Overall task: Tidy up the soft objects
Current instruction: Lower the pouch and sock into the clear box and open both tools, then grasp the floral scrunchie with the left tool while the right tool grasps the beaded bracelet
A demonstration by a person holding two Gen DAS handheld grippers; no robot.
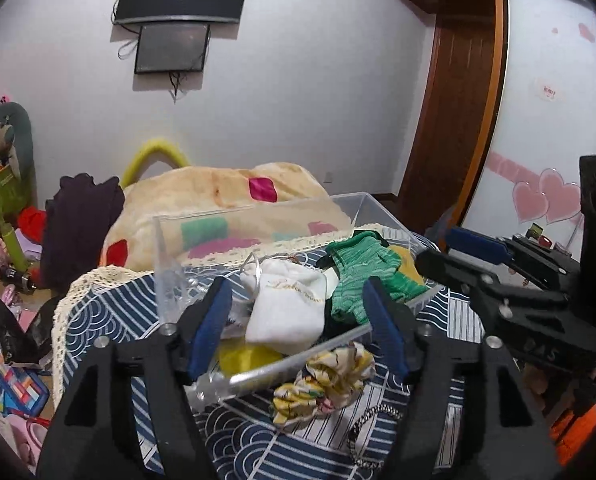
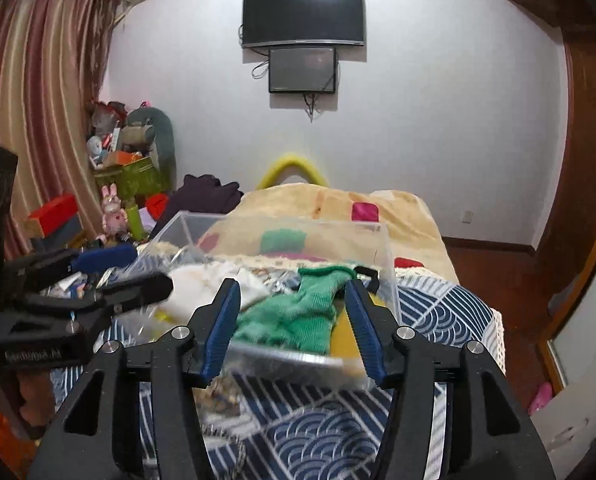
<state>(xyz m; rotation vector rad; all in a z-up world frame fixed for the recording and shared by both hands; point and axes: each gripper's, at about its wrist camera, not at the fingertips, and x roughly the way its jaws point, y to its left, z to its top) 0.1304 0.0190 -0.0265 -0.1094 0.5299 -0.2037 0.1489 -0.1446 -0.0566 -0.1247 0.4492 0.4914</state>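
Both jaws stand open, empty: left gripper (image 1: 298,316) and right gripper (image 2: 294,324) face the clear box (image 1: 258,216); scrunchie (image 1: 325,380) lies just outside, near, likely awaiting pickup.

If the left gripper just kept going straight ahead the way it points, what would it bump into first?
Probably the near wall of the clear plastic box, which crosses between the open left gripper; just behind it lies the white pouch. Depth is hard to judge here.
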